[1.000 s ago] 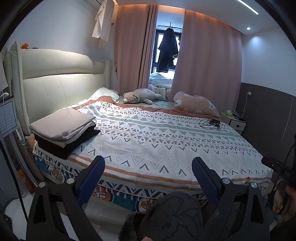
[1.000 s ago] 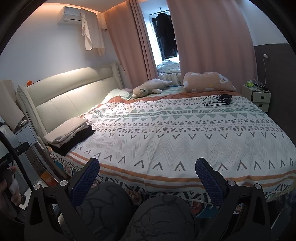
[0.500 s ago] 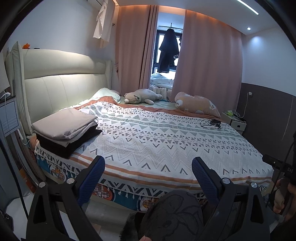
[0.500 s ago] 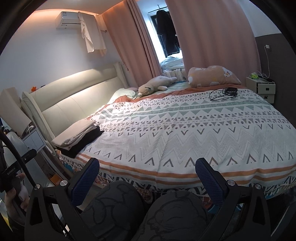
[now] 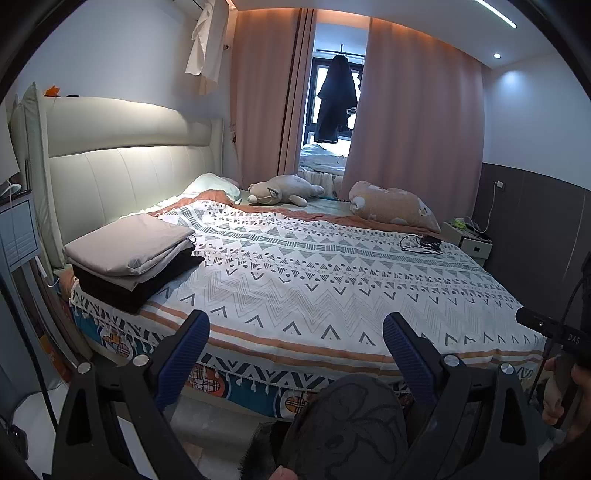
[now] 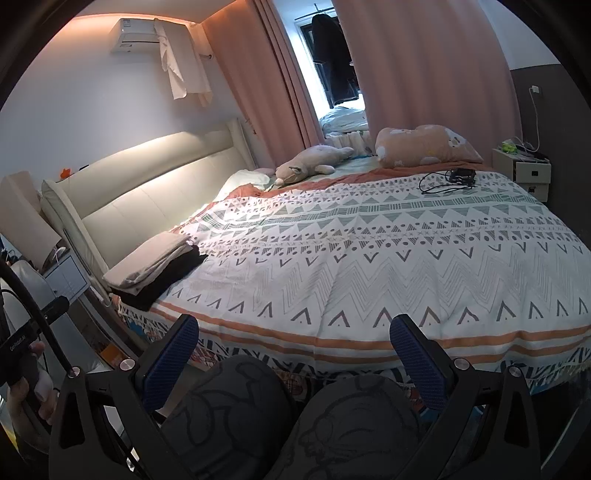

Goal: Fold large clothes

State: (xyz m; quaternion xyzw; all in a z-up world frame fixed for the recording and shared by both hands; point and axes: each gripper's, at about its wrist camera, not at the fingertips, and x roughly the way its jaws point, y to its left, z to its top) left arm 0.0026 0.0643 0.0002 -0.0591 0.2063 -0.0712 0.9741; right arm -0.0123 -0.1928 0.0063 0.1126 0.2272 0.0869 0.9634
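left claw open, empty | right claw open — folded stack on bed

A big bed fills the room. It has a white blanket with zigzag shapes and orange stripes. Behind it stands a soft cream headboard with a warm light shining on it. The walls are white, and one side wall is dark at the bottom. Long pink curtains hang at the far end, with a gap showing a window. A small white nightstand sits by the bed. An air conditioner hangs up high.
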